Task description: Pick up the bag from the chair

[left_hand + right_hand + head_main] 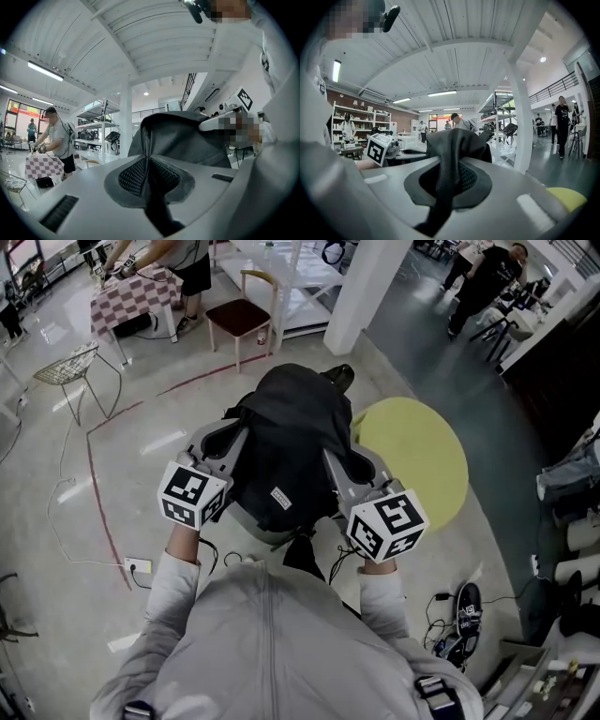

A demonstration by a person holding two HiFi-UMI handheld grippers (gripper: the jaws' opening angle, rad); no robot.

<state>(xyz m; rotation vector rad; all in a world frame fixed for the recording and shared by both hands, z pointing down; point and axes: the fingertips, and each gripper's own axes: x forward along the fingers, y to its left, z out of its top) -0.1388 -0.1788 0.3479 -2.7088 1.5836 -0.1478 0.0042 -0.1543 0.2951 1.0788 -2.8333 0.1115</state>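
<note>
A black backpack (pixel 286 442) hangs lifted between my two grippers, close in front of my chest. My left gripper (pixel 223 435) is shut on a black strap (pixel 149 159) at the bag's left side. On the bag's right side my right gripper (pixel 449 173) is also shut on a strap (pixel 451 159); the head view shows this gripper (pixel 349 457) as well. The round yellow chair seat (pixel 422 460) lies below and to the right of the bag, which is off it. Bag fabric (pixel 187 136) fills the left gripper view beyond the jaws.
A wooden chair with a dark red seat (pixel 239 315) and a wire chair (pixel 67 367) stand farther off. A checkered table (pixel 131 292) with a person is at far left. A white pillar (pixel 370 282) rises ahead. Cables and a shoe (pixel 467 601) lie at lower right.
</note>
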